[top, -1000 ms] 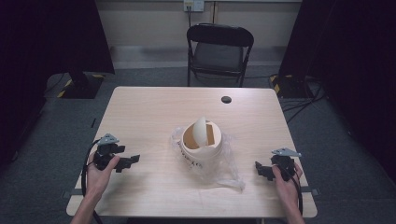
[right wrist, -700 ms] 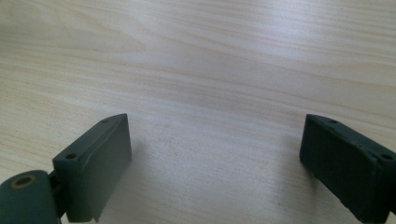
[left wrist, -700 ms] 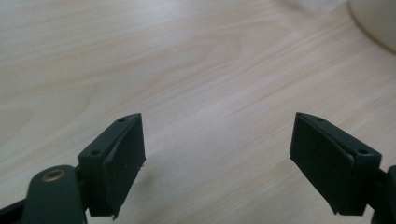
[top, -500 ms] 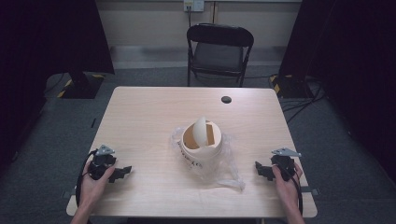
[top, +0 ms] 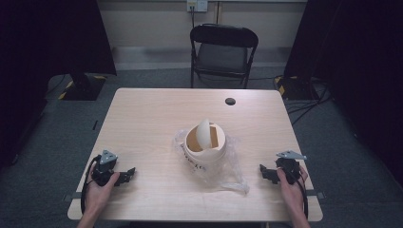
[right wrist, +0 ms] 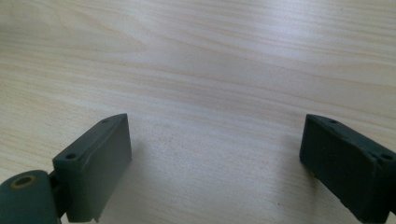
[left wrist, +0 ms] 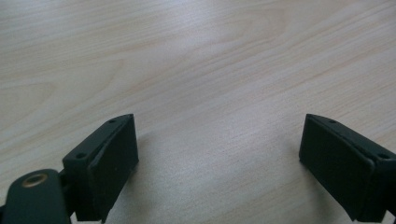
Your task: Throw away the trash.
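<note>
A small white bin (top: 205, 151) with a tilted swing lid stands in the middle of the wooden table (top: 152, 118), inside a crumpled clear plastic bag (top: 236, 167). My left gripper (top: 127, 175) lies low on the table near the front left corner, pointing right toward the bin and well apart from it. Its jaws have just been opening; they stand wide over bare wood (left wrist: 219, 158) with nothing between them. My right gripper (top: 263, 172) rests near the front right corner, pointing left, open (right wrist: 215, 158) and holding nothing.
A small black round disc (top: 230, 101) sits at the table's far right part. A black folding chair (top: 223, 50) stands behind the far edge. Dark curtains hang on both sides, and cables lie on the floor at the right.
My left hand has come down and toward the table's front edge, and its gripper now lies on the wood. The right gripper, bin and bag have not moved.
</note>
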### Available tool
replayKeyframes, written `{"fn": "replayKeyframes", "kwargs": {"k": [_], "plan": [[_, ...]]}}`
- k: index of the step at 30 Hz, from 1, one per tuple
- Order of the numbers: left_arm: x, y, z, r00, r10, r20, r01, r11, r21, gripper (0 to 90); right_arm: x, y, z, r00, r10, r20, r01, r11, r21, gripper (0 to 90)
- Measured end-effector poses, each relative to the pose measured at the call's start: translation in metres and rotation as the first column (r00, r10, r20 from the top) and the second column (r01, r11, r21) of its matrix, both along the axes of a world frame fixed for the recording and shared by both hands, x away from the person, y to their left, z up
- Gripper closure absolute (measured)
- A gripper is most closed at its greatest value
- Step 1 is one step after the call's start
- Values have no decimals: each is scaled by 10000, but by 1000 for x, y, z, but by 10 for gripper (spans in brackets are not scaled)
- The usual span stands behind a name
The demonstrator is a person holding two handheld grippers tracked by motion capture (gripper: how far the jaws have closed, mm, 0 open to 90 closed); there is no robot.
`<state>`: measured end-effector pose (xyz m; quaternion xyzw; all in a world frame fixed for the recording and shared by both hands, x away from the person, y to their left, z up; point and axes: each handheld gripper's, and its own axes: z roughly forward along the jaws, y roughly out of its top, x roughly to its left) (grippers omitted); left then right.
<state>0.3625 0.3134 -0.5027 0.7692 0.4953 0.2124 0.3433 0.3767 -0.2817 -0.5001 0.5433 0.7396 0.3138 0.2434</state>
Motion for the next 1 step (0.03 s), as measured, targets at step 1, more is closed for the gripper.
{"fn": "replayKeyframes", "kwargs": {"k": [1], "plan": [[0, 0, 0, 10000, 7, 0, -7, 10000, -5, 110, 0, 0, 0, 10000, 9, -6, -9, 10000, 4, 84]]}}
